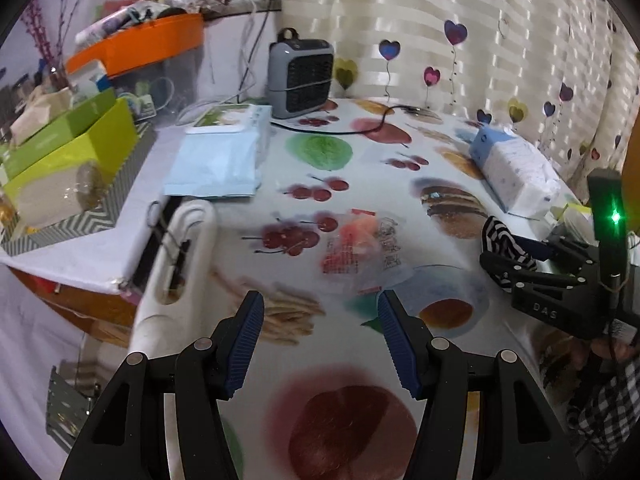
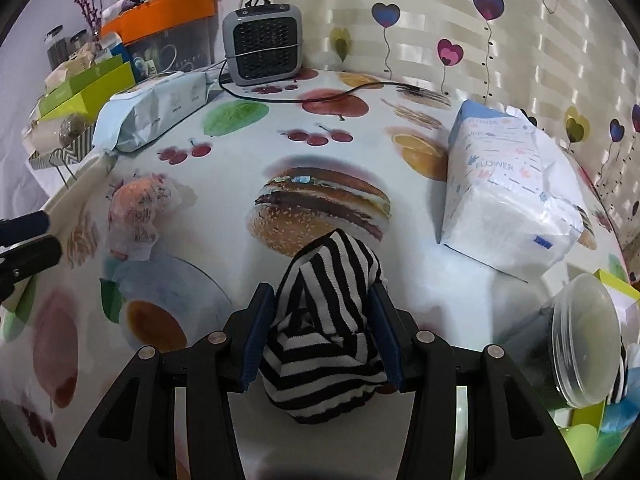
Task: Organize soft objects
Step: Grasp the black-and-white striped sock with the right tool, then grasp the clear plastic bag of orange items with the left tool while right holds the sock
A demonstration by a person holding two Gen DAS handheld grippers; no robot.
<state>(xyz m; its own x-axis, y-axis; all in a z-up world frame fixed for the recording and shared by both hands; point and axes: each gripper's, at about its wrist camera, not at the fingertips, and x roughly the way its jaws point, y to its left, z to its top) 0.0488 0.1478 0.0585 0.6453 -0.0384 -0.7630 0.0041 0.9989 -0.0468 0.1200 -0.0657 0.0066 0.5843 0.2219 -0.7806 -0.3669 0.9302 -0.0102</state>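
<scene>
On the fruit-printed tablecloth [image 2: 320, 152], a crinkled plastic bag [image 2: 140, 208] lies left of centre, a white tissue pack [image 2: 508, 200] right, a grey heater [image 2: 264, 44] at the back with its cord trailing forward. A pale blue wipes pack [image 2: 156, 112] sits near the green boxes [image 2: 88, 88]. Only the right wrist view shows a clear lidded jar [image 2: 580, 344] at the right edge; only the left shows a white handle [image 1: 176, 264]. The right gripper [image 2: 322, 320], angled downward, pinches the striped cloth [image 2: 324, 312] above the table. The left gripper [image 1: 322, 320] tilts down, jaws spread around nothing.
</scene>
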